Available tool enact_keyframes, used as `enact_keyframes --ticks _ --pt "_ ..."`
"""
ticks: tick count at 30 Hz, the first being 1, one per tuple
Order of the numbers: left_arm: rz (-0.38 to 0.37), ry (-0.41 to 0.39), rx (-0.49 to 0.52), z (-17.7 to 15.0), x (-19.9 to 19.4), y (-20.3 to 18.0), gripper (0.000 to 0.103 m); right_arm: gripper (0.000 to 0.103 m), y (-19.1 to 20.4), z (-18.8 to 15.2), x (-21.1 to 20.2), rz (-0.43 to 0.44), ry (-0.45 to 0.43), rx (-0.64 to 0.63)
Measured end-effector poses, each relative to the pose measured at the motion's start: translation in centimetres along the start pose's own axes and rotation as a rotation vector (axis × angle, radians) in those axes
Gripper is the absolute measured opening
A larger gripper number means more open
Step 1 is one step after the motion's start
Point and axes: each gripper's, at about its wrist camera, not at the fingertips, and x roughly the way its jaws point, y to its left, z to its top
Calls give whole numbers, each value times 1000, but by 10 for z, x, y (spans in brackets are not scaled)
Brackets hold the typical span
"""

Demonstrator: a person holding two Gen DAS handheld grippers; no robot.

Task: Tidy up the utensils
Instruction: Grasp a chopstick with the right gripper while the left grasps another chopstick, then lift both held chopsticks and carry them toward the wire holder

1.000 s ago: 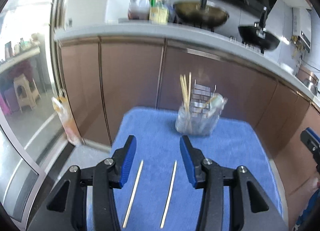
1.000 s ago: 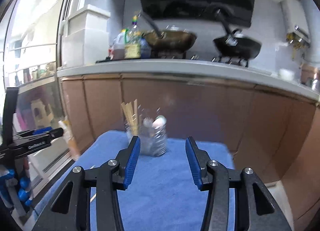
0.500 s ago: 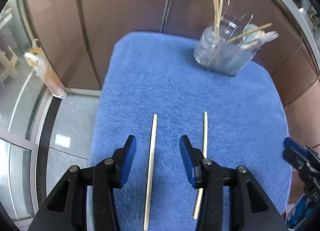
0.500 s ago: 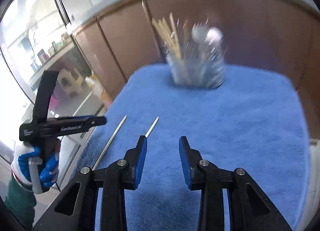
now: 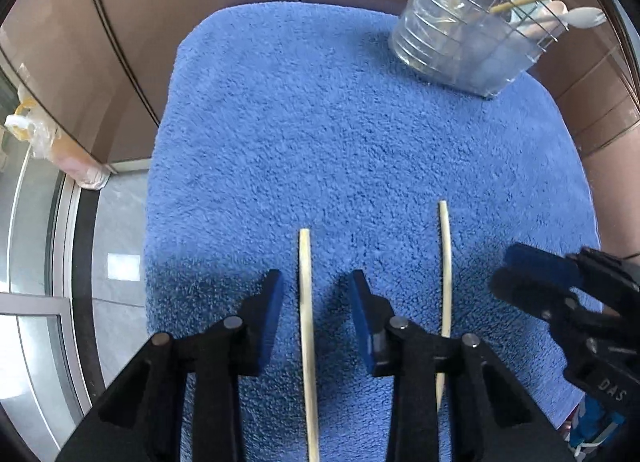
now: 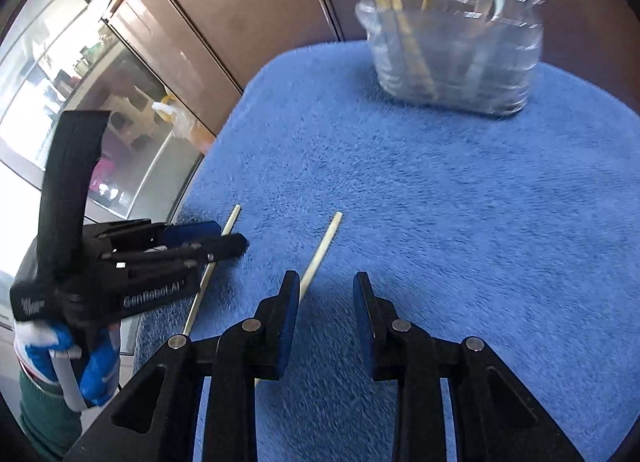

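1. Left tool (image 5: 314, 296) has come down steeply over the blue terry towel (image 5: 340, 134); its blue-padded jaws have just been closing and now straddle the left pale wooden chopstick (image 5: 306, 326), pads not yet touching it.
2. Right tool (image 6: 326, 298) has also dropped and narrowed, gripping nothing; the right pale wooden chopstick (image 6: 320, 254) lies just left of its jaws, passing under the left one.
3. Both sticks lie side by side on the towel, well short of the clear plastic utensil holder (image 5: 460, 50) at its far edge.
4. Likely both pickups are imminent.
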Motion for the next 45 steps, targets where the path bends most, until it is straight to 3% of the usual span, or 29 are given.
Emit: enact_keyframes --ticks 4,9,16,17,23,27,30,37,45 --pt "9 6 25 1 1 2 21 27 4 13 20 -6 44 22" --pt "1 -9 38 -1 0 7 13 24 14 23 44 -99 89 10" --pt "20 -45 72 -6 -1 4 11 23 43 26 63 -251 100 -53" --pt "20 -52 71 -8 -1 4 10 18 46 27 64 -258 99 -57" --pt "-29 -76 18 -11 -5 13 5 5 40 24 58 -222 109 -26" --pt "-38 -116 5 -17 -15 17 5 5 33 20 48 -168 98 -5" --pt "-32 -172 1 -23 -30 14 5 5 29 14 33 -113 59 -3" --pt "2 -406 -14 -46 -92 -4 5 5 33 -17 -32 32 -179 -85" --pt "23 -526 5 -61 -136 -43 5 5 30 -55 -104 73 -396 -140"
